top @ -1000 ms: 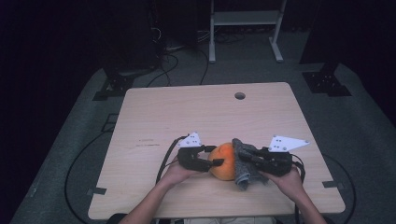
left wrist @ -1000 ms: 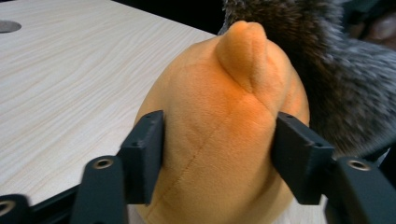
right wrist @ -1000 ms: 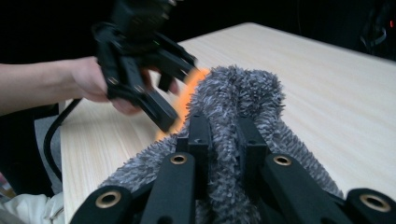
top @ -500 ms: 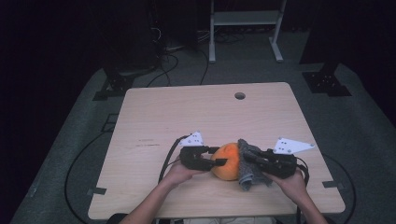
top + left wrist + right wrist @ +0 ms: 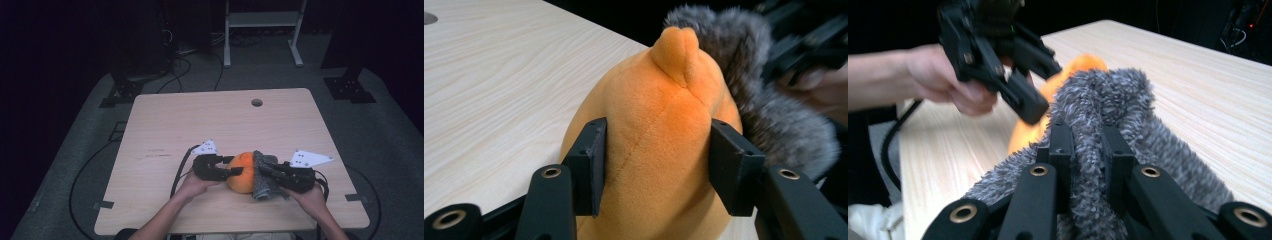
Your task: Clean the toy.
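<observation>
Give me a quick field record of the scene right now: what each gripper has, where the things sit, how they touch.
left gripper: jaws have just been closing, pads pressed on both sides of the orange plush toy
right gripper: shut on a fold of the grey fuzzy cloth
cloth versus toy: cloth lies against the toy's right side, touching
location: near edge of the wooden table, between both hands
table feature: round cable hole near the far edge

No readable text: only a faint, illegible printed mark on the table (image 5: 165,125).
</observation>
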`<state>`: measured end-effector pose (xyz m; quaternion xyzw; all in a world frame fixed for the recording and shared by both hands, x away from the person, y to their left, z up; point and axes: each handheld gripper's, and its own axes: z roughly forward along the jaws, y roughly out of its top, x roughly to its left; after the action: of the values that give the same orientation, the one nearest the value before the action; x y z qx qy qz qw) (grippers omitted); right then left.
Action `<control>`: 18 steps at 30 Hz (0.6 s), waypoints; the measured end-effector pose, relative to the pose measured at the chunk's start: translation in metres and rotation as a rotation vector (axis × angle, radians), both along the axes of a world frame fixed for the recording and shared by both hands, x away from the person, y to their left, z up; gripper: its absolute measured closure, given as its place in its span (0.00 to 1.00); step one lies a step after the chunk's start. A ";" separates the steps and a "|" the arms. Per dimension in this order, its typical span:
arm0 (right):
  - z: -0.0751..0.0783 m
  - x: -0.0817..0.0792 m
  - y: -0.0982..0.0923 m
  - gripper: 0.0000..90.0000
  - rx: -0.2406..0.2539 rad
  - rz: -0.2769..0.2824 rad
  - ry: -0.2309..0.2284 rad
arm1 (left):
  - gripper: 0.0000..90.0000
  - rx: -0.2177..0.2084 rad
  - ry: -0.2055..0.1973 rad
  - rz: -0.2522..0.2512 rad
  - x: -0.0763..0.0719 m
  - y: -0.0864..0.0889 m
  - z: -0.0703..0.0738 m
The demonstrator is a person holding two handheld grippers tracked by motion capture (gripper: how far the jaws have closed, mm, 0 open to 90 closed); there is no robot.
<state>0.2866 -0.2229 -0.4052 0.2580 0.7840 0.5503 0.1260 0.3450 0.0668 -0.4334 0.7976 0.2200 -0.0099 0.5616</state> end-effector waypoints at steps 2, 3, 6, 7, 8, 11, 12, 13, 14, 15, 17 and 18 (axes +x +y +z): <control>0.002 0.000 0.003 0.88 -0.009 0.006 -0.006 | 0.44 0.030 -0.039 -0.003 -0.003 -0.003 0.003; 0.001 0.001 0.004 0.88 -0.024 0.011 -0.007 | 0.39 0.035 -0.060 -0.018 -0.004 -0.003 0.004; -0.004 0.001 0.002 0.88 -0.020 0.035 0.022 | 0.22 0.072 -0.085 -0.070 -0.008 -0.006 0.002; -0.005 0.000 0.000 0.88 -0.014 0.042 0.033 | 0.23 0.082 -0.103 -0.073 -0.010 -0.008 0.001; -0.005 -0.001 -0.002 0.88 -0.008 0.043 0.037 | 0.29 0.084 -0.124 -0.069 -0.013 -0.011 0.000; 0.003 -0.007 -0.006 0.88 0.012 0.035 0.019 | 0.41 0.105 -0.168 -0.080 -0.018 -0.016 0.000; 0.006 -0.008 -0.006 0.88 0.030 0.036 0.008 | 0.43 0.114 -0.184 -0.087 -0.020 -0.018 0.000; 0.009 -0.008 -0.005 0.88 0.029 0.036 -0.003 | 0.44 0.126 -0.199 -0.097 -0.023 -0.020 0.001; 0.010 -0.007 -0.003 0.88 0.015 0.034 -0.009 | 0.45 0.133 -0.213 -0.101 -0.025 -0.020 0.001; 0.009 -0.005 -0.003 0.88 0.006 0.038 0.000 | 0.45 0.140 -0.218 -0.101 -0.025 -0.019 0.001; 0.000 0.000 -0.008 0.88 -0.020 0.025 0.020 | 0.46 0.137 -0.203 -0.100 -0.023 -0.015 0.001; 0.000 0.000 -0.008 0.88 -0.020 0.025 0.020 | 0.46 0.132 -0.197 -0.099 -0.022 -0.014 0.000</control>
<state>0.2866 -0.2314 -0.4055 0.2524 0.7938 0.5416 0.1138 0.3228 0.0531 -0.4337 0.8399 0.1244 0.0553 0.5254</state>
